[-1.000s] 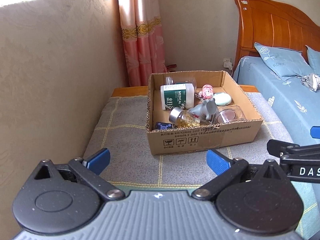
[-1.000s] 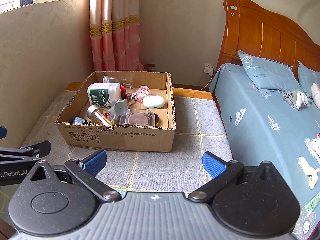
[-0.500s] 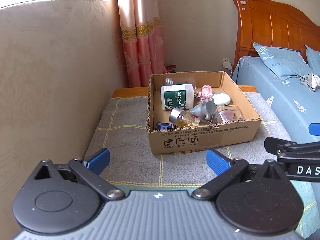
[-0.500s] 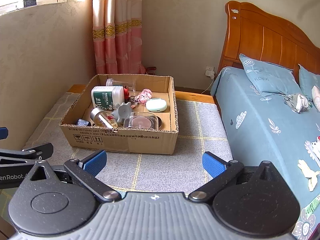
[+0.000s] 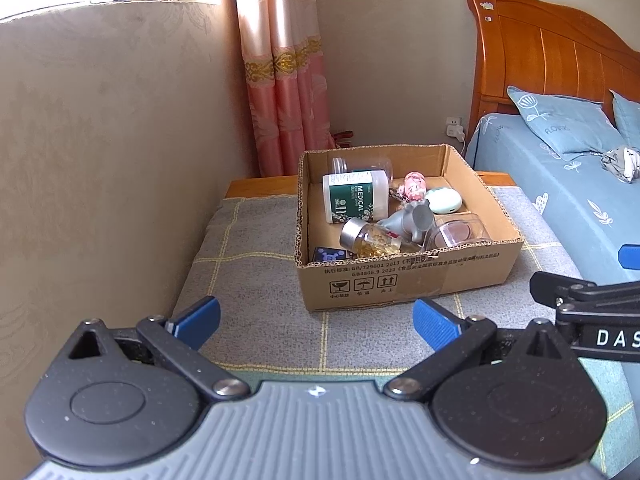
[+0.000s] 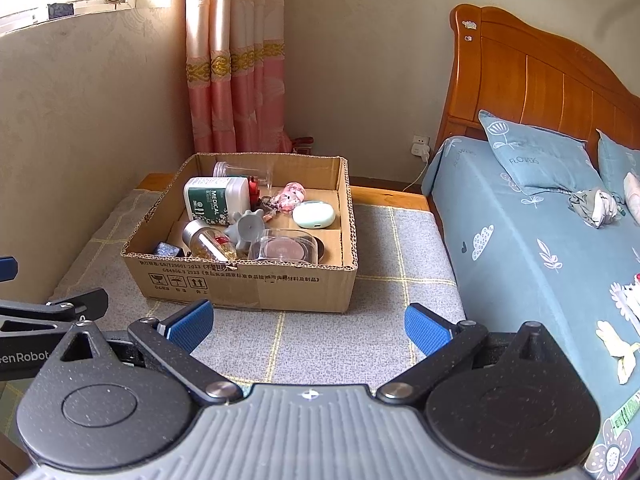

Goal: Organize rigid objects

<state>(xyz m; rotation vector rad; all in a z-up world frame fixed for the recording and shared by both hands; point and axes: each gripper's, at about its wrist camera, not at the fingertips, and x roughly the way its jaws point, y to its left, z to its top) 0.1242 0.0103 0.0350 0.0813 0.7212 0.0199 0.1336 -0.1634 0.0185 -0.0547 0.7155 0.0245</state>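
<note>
A low cardboard box (image 5: 404,280) (image 6: 248,280) sits on a grey checked mat. Inside lie a green and white "MEDICAL" bottle (image 5: 356,200) (image 6: 216,200), a glass jar with a silver lid and gold contents (image 5: 370,238) (image 6: 208,240), a grey plastic piece (image 5: 412,222) (image 6: 248,230), a pale green case (image 5: 444,202) (image 6: 314,216), a pink charm (image 5: 414,186) (image 6: 290,196), a clear lidded dish (image 5: 456,236) (image 6: 286,248) and a clear cup (image 5: 360,164) (image 6: 244,170). My left gripper (image 5: 316,322) and right gripper (image 6: 308,326) both hover open in front of the box, holding nothing.
The mat (image 5: 256,320) (image 6: 400,272) covers a low wooden table beside a beige wall (image 5: 100,160). A bed with a blue sheet (image 6: 540,260) and a wooden headboard (image 6: 540,80) borders the right side. A pink curtain (image 6: 236,60) hangs behind the box.
Both grippers have drifted slightly, and the box sits a little higher in both views. Nothing was taken hold of or let go.
</note>
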